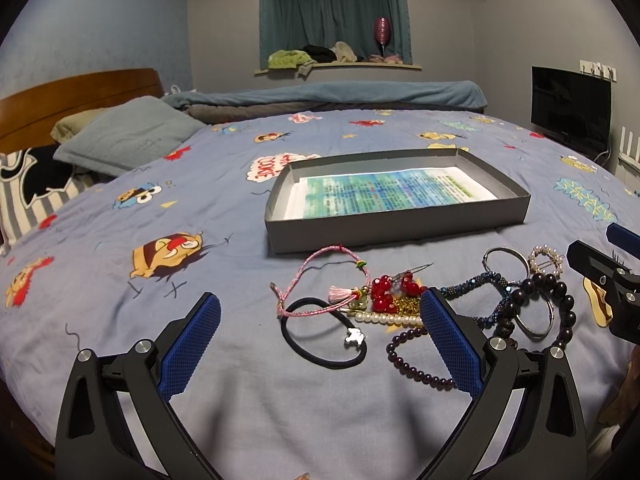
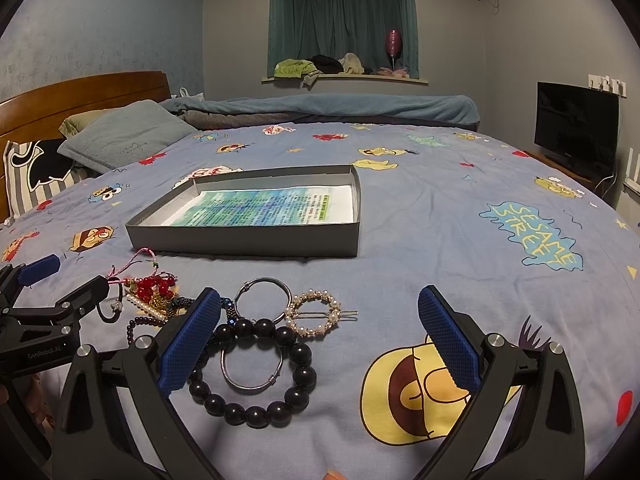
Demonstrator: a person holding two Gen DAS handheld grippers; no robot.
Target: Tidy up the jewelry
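Note:
A heap of jewelry lies on the blue cartoon bedspread in front of a shallow grey box (image 1: 400, 227) (image 2: 248, 240) lined with printed paper. The left wrist view shows a pink cord bracelet (image 1: 316, 276), a black hair tie (image 1: 324, 334), red beads (image 1: 386, 290) and a pearl clip (image 1: 394, 319). My left gripper (image 1: 320, 308) hangs open over them. A big dark bead bracelet (image 2: 256, 376), silver hoops (image 2: 262, 294) and a pearl ring clip (image 2: 316, 314) lie by my open right gripper (image 2: 320, 304), whose left finger (image 2: 192, 340) overlaps the bracelet.
Pillows (image 1: 128, 136) and a wooden headboard (image 1: 76, 96) are at the left. A folded blue blanket (image 1: 328, 94) lies along the far side. A dark screen (image 2: 576, 128) stands at the right. Bare bedspread (image 2: 460, 220) stretches right of the box.

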